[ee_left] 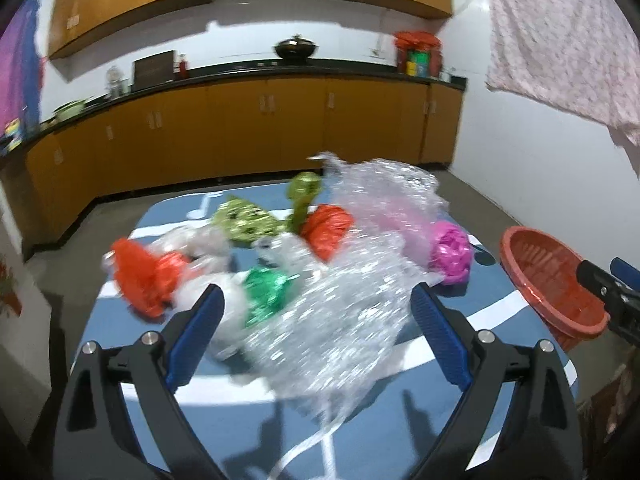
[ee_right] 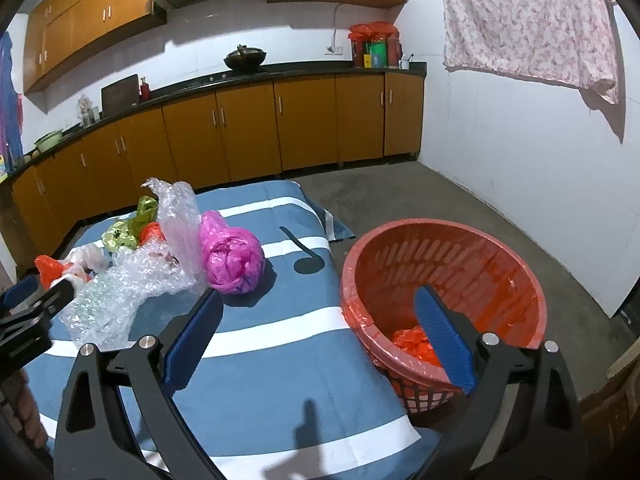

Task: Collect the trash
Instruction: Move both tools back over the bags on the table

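Basket lined with red film, orange bag inside.
Both grippers are held spread and empty: left over bubble wrap, right beside basket.

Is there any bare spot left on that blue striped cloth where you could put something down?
Yes. The striped cloth is bare between the pink bag ball and the red basket, and along its near edge. The far left is crowded: bubble wrap, orange bags and green foil lie packed together.
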Demonstrator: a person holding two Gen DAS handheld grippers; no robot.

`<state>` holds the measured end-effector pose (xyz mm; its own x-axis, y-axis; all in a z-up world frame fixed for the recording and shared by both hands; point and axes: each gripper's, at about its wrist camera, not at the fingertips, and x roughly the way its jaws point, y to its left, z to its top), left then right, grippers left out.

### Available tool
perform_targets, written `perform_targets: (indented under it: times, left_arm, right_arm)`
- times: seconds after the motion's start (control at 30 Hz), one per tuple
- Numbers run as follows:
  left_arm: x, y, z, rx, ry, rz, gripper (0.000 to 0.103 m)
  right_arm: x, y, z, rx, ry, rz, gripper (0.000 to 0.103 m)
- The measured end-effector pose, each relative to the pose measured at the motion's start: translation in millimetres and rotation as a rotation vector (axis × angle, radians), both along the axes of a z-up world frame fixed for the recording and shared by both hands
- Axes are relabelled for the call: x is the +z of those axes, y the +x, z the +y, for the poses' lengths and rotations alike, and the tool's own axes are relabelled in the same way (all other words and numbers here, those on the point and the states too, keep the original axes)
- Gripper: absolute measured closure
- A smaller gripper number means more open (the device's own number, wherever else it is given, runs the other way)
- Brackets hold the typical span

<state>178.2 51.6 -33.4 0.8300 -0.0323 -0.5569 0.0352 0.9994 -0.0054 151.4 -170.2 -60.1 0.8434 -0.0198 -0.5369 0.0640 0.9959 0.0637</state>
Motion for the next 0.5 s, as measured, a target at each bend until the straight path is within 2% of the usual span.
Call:
perform_targets:
  times: [0.2,0.33,0.37,0.4,0.43,0.5]
  left_arm:
    - [-21.8,43.9,-15.9,-0.052,0.005,0.104,0.01]
    - [-36.3,55.6,-15.8,-0.081,-0.032,0.164,0.012]
    - [-38.8,56.5,-15.4,-0.091,-0.049,0.174,0.022]
    - [-40.8,56.5,-15.3,-0.097,-0.057,0.181,0.036]
    - [-43.0,57.3,-15.6,-0.106,-0.062,0.191,0.043]
    - [-45.6,57.1,-16.7,-0.122,-0.07,0.203,0.072]
  right_arm:
    - [-6.9,1.5,-8.1,-0.015,-0.004,0.022,0.008]
    - [-11.8,4.7,-13.7,-0.029,0.014,0.041,0.008]
    - [-13.0,5.5,-14.9,-0.031,0.022,0.048,0.009]
    - [-14.1,5.8,-15.8,-0.033,0.028,0.052,0.009]
    - [-15.1,6.3,-16.5,-0.034,0.037,0.058,0.01]
    - [-16.0,6.2,-16.4,-0.035,0.046,0.065,0.01]
